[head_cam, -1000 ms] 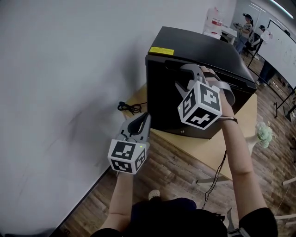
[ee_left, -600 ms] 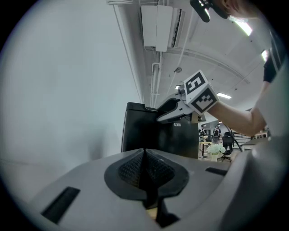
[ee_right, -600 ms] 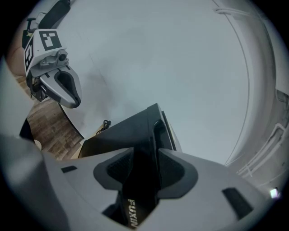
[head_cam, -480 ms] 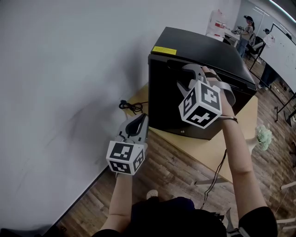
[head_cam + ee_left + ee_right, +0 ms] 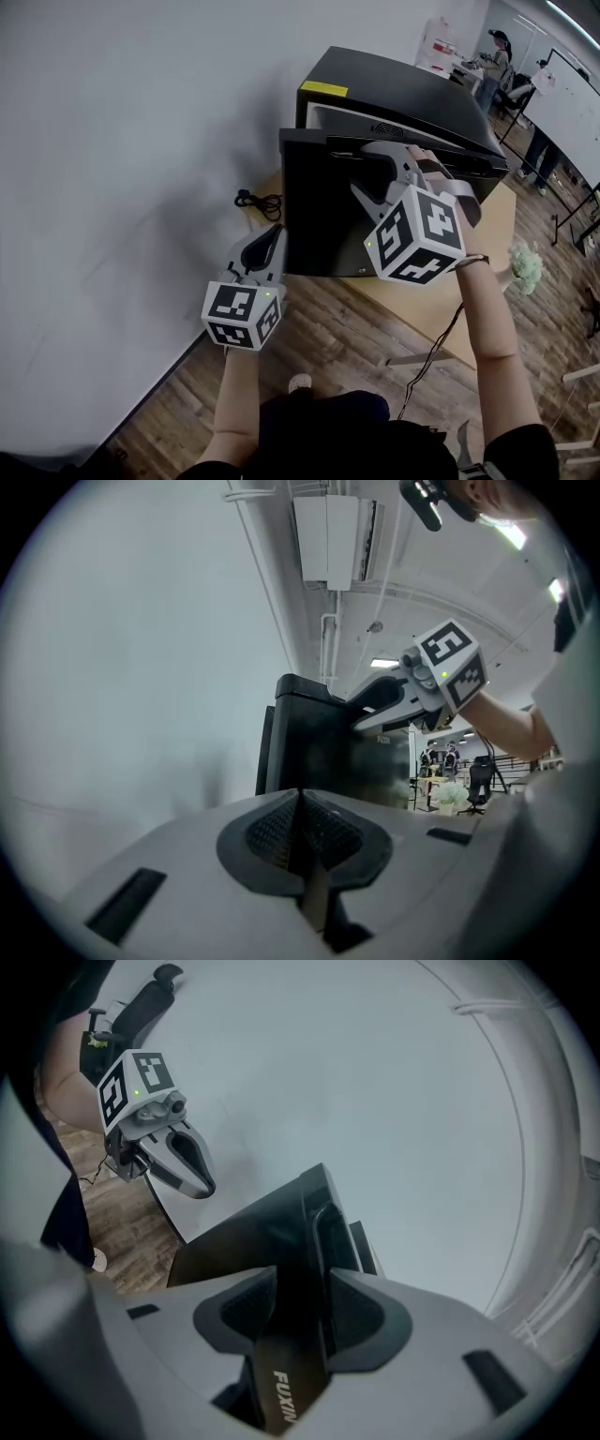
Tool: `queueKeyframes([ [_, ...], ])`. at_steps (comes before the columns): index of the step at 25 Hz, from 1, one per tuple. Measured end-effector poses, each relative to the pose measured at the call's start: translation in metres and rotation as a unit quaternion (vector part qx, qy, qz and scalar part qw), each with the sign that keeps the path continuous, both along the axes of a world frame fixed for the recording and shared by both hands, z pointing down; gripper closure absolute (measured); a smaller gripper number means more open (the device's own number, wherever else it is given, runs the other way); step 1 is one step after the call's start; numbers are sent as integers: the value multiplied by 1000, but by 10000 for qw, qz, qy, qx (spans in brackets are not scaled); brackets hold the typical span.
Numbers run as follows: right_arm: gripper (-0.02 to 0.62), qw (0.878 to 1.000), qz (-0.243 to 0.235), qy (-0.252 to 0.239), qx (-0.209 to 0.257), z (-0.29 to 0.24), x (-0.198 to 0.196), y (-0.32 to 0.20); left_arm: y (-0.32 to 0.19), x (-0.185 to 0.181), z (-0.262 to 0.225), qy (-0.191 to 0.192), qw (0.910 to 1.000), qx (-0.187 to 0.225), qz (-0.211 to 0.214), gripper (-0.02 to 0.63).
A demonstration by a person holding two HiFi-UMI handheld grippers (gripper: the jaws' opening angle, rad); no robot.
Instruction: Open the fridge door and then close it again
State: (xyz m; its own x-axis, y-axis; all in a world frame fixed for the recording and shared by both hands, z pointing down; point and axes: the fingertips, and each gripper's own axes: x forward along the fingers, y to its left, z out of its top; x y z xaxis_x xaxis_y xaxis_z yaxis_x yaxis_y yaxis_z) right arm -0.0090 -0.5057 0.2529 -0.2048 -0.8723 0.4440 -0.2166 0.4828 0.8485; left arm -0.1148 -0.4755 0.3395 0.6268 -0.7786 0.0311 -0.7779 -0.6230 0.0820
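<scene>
A small black fridge (image 5: 412,94) stands on a wooden table (image 5: 478,272). Its door (image 5: 319,220) is ajar, and a pale gap shows behind its top edge. My right gripper (image 5: 375,161) is shut on the door's top edge at the handle recess; in the right gripper view the door's edge (image 5: 286,1241) sits between the pads of that gripper (image 5: 302,1302). My left gripper (image 5: 272,234) hangs shut and empty to the left of the door, apart from it. In the left gripper view, past its closed tips (image 5: 300,799), I see the fridge (image 5: 319,752) and the right gripper (image 5: 380,705) on it.
A white wall (image 5: 112,141) runs close along the left of the fridge. A black cable (image 5: 258,202) lies coiled on the table beside the fridge. The floor is wooden. People stand at desks at the far back right (image 5: 511,56).
The fridge door has swung from shut to ajar, coming toward me with the right gripper on its top edge. The left gripper drifted slightly left and down.
</scene>
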Motion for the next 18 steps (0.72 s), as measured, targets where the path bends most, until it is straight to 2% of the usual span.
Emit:
queueKeyframes([
  [18, 430, 9975, -686, 177, -51, 2, 2, 79, 104, 0, 9, -120, 9985, -85, -524, 594],
])
